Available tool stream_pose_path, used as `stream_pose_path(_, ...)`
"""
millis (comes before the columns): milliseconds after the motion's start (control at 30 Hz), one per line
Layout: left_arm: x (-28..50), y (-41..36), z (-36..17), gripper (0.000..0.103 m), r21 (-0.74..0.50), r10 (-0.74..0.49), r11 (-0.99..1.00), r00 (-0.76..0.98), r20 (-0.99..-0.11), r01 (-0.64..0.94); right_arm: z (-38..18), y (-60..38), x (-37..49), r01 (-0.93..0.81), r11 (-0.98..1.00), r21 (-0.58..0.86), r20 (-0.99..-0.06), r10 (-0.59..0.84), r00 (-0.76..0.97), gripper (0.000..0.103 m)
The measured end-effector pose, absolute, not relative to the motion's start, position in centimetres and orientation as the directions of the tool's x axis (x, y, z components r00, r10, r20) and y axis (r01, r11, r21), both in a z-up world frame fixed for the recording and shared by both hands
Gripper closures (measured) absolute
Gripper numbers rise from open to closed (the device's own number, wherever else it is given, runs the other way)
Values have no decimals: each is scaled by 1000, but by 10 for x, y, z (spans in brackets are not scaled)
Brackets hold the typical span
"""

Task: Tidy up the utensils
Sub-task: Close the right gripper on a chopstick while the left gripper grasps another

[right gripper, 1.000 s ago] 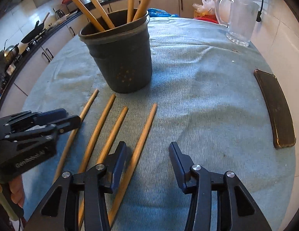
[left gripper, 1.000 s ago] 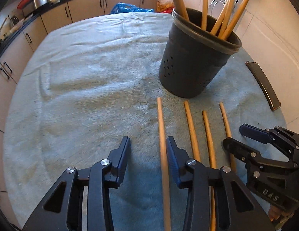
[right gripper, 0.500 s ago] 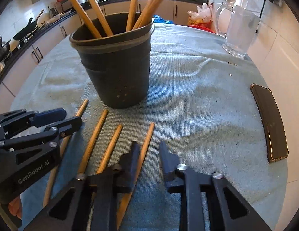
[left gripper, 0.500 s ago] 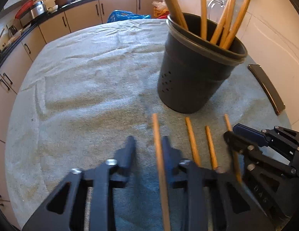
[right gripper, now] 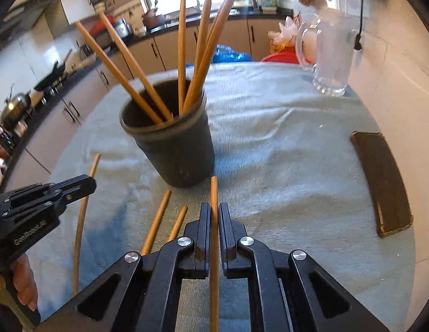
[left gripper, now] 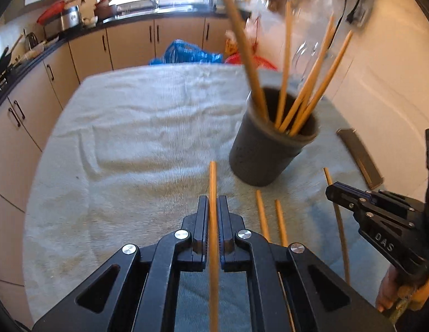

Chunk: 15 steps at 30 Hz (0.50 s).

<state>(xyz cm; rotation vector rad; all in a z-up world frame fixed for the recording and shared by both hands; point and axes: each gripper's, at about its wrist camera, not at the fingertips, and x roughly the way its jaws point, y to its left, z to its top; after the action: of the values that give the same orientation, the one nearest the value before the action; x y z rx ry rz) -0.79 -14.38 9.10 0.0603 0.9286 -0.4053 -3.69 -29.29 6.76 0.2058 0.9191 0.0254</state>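
A dark holder (left gripper: 267,149) with several wooden sticks stands on the pale green cloth; it also shows in the right wrist view (right gripper: 173,149). My left gripper (left gripper: 213,202) is shut on a wooden stick (left gripper: 213,182), lifted above the cloth. My right gripper (right gripper: 213,207) is shut on another wooden stick (right gripper: 214,193), also lifted. Two loose sticks (left gripper: 269,218) lie on the cloth between the grippers. The right gripper appears at the right of the left wrist view (left gripper: 336,191), the left gripper at the left of the right wrist view (right gripper: 87,182).
A dark flat case (right gripper: 383,182) lies at the right near the wall. A glass jug (right gripper: 330,52) stands at the far right corner. A blue bag (left gripper: 184,52) sits beyond the table's far edge. Kitchen cabinets (left gripper: 125,44) run behind and to the left.
Both grippers closed, each on one stick, and lifted them off the cloth. Both views rose and tilted up; two sticks stay on the cloth.
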Motion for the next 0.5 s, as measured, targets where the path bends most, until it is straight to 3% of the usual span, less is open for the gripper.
stream_pose_path(200,-40,-139,131,97,-147,-362,914,598,-715,378,97,-301,-64,61,975,212,-729,116,675,97)
stream_pose_path(500,-79,-144,161,97,-78,-354,913,683,-638,400,135,-305,-111,37,979,200,-654,105,749,97)
